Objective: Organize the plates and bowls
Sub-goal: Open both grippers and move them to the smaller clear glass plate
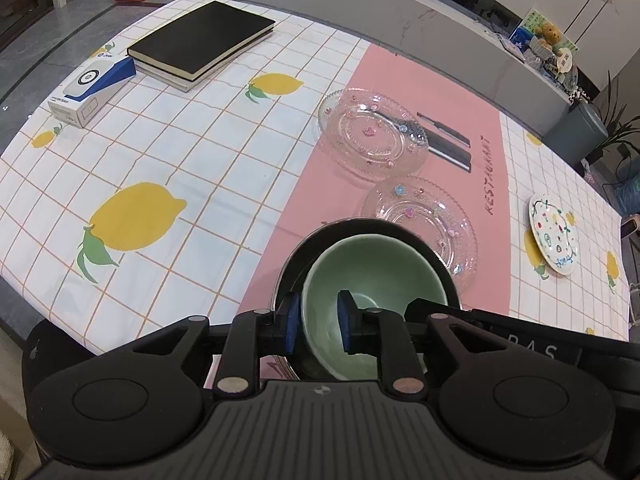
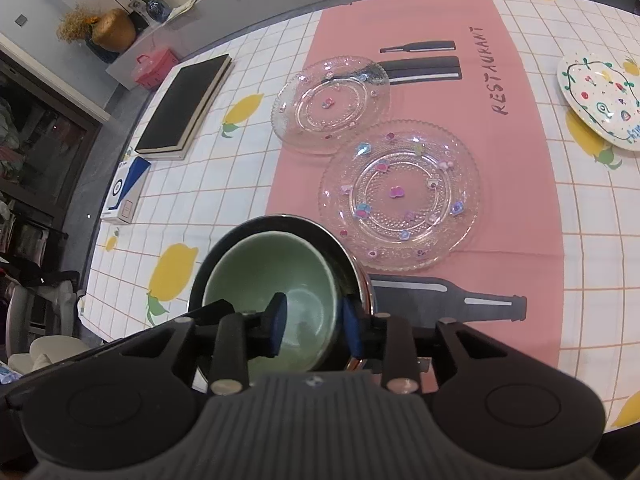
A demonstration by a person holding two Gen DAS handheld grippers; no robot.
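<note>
straddling the rim of the green bowl [image 1: 376, 280], the left gripper [image 1: 318, 322] and right gripper [image 2: 312, 324] each stand narrowly parted, pads off the wall, holding nothing; the green bowl sits nested in the dark bowl [image 1: 340, 228], one gripper on each side of it. just beyond the dark bowl lie two glass plates [image 2: 400, 196], the painted plate [image 2: 600, 96] farther off. all rest on a lemon-print tablecloth [image 1: 180, 160], with books [image 1: 204, 40] well apart from the bowls

Bright even indoor light, sharp, fisheye-curved edges
</note>
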